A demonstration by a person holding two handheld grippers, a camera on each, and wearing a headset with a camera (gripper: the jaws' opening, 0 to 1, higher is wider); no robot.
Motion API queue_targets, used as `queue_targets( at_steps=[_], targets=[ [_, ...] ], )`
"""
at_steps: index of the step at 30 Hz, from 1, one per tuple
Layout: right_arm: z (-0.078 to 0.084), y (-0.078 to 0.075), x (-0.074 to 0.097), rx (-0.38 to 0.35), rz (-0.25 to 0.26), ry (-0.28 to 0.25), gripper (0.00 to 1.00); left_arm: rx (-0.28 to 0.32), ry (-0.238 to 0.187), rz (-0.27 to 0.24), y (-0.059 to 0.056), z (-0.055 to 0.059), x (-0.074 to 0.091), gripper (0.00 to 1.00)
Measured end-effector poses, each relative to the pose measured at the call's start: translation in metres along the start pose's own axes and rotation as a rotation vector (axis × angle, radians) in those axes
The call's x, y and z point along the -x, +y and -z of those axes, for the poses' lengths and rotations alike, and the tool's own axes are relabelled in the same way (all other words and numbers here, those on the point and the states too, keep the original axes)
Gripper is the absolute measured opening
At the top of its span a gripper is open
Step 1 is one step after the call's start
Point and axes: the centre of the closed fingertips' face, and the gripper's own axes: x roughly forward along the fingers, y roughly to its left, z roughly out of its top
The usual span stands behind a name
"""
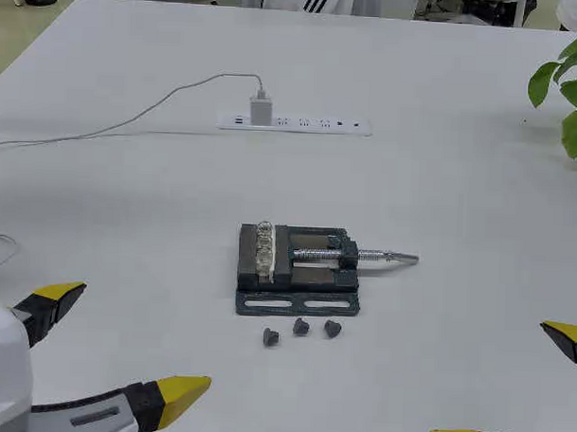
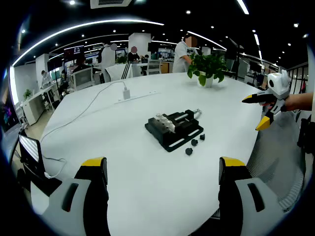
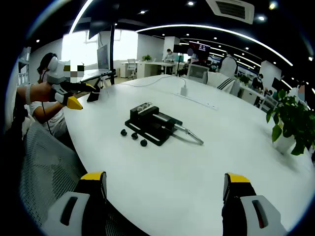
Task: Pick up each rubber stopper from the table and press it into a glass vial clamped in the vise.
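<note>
The left gripper (image 1: 123,343) and the right gripper (image 1: 515,385) hang low at the near edge of the table (image 1: 441,183), one to each side. Each has its jaws spread wide with nothing between them.

In the left gripper view the vise (image 2: 173,129) lies well ahead, roughly midway between the jaws. The three stoppers (image 2: 195,143) sit on the near side of its base, closer to the right jaw. In the right gripper view the vise is also well ahead between the jaws, and the stoppers lie on the side toward the left jaw.

The head view looks down on a row of glass vials (image 1: 265,245) clamped upright in the vise, with the screw handle (image 1: 387,258) sticking out toward the right gripper's side. Each gripper view takes in the other gripper, held up in a hand off to one side, past the table rim. The right gripper view has a mesh chair seat (image 3: 47,167) below its left jaw.

Bare tabletop runs from both pairs of jaws to the stoppers. A power strip (image 1: 301,124) with a charger (image 1: 261,109) lies beyond the vise, and a plant (image 1: 568,84) stands far off, beyond the right gripper.
</note>
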Motion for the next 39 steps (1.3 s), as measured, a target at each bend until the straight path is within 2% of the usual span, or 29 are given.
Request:
queue_targets(
  at_steps=[19,31,39],
  targets=[
    [0.003,0.004,-0.010,-0.045,0.003,-0.010,0.97,0.037,0.004,-0.010,-0.005,0.009,-0.001,0.92],
    [-0.006,0.007,-0.022,-0.062,0.005,-0.030,0.94,0.037,0.004,-0.011,-0.006,0.013,0.001,0.92],
    [-0.013,0.014,-0.033,-0.044,-0.017,-0.030,0.92,0.036,0.005,-0.003,-0.007,0.016,0.002,0.92]
  ],
)
